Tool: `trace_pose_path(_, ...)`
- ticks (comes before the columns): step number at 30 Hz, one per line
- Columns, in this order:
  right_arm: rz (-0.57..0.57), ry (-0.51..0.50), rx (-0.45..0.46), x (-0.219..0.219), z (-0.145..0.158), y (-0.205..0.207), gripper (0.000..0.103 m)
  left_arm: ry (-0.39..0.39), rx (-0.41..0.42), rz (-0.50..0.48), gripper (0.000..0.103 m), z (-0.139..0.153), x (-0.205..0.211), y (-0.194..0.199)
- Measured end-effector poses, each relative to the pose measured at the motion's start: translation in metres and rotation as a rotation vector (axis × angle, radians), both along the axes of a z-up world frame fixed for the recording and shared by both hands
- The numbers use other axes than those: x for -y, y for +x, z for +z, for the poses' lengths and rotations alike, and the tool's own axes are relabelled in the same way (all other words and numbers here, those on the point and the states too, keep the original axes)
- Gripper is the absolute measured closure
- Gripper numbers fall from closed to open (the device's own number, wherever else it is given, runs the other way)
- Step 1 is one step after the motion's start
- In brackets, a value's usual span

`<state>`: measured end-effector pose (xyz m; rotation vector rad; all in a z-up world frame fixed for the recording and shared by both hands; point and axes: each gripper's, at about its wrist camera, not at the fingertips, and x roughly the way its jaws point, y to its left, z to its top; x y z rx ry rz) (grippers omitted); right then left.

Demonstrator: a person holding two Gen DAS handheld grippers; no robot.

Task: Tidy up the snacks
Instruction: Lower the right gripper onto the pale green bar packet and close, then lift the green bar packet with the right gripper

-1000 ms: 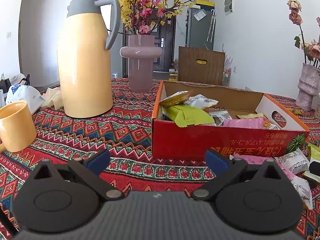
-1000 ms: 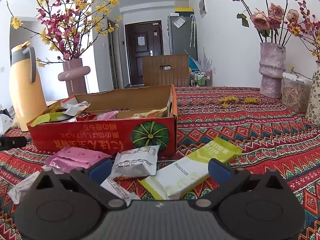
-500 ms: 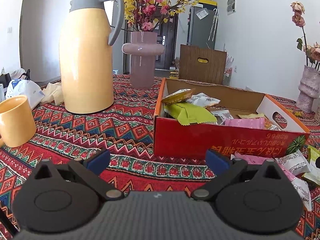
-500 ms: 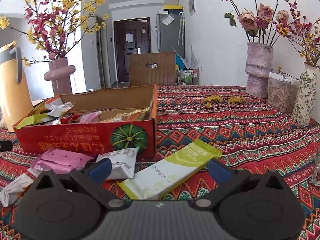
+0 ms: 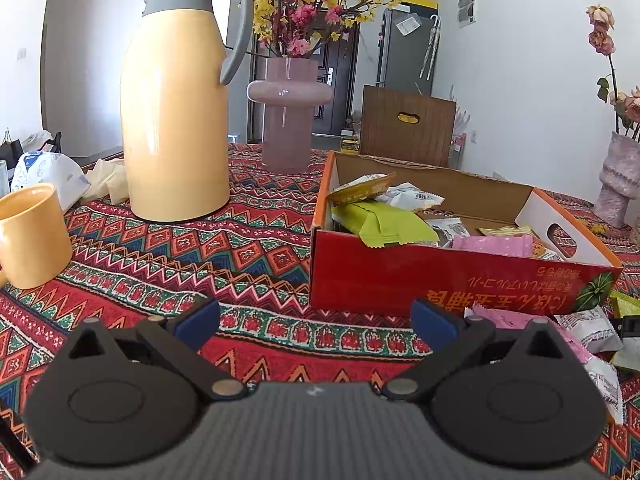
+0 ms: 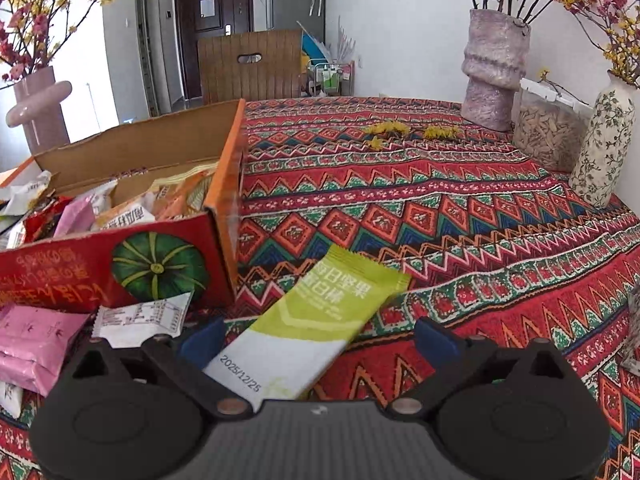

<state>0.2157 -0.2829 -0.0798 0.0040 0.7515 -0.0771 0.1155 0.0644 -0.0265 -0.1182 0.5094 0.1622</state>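
A red cardboard box (image 5: 400,280) (image 6: 60,272) holds several snack packets, among them a green one (image 5: 384,224) and a pink one (image 5: 492,245). More packets lie loose on the cloth before the box: a long green-and-white packet (image 6: 316,320), a white one (image 6: 140,320) and a pink one (image 6: 32,340). My right gripper (image 6: 316,340) is open, low over the cloth, with the long green-and-white packet lying between its fingers. My left gripper (image 5: 316,320) is open and holds nothing, short of the box's left front corner.
A tall yellow thermos (image 5: 176,120), a yellow mug (image 5: 32,236) and a pink vase (image 5: 288,116) stand left of the box. Right of it are a purple vase (image 6: 492,72), a floral vase (image 6: 604,144) and a clear jar (image 6: 548,132). A patterned cloth (image 6: 400,200) covers the table.
My right gripper has moved forward and right, bringing the long green-and-white packet between its fingers. The left gripper has drifted slightly left; the thermos now sits closer to the centre of its view.
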Motion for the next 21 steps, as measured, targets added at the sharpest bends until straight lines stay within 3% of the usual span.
trace_pose_path(3,0.011,-0.005,-0.001,0.000,-0.003,-0.003,0.005,-0.004,0.000,-0.003,0.000,0.000,0.000,0.000)
trace_pose_path(9,0.059,-0.002,-0.002,0.007,0.001,-0.018,0.018,-0.010,0.006,-0.001,0.000,0.000,-0.001,-0.001)
trace_pose_path(11,0.081,0.001,0.004,0.009,0.002,-0.023,0.027,-0.012,0.006,0.000,0.000,0.000,-0.001,-0.001)
trace_pose_path(13,0.106,0.005,0.016,0.009,0.003,-0.030,0.047,-0.012,0.004,0.001,0.000,0.000,-0.001,-0.001)
trace_pose_path(14,0.113,0.005,0.021,0.009,0.004,-0.033,0.051,-0.012,0.004,0.002,0.000,0.000,-0.001,0.000)
trace_pose_path(15,0.120,0.012,0.026,0.009,0.005,-0.035,0.065,-0.012,0.004,0.002,0.000,0.000,-0.001,-0.001)
trace_pose_path(21,0.127,0.037,0.075,0.009,0.006,-0.051,0.068,-0.016,0.003,0.009,0.000,0.000,-0.003,-0.001)
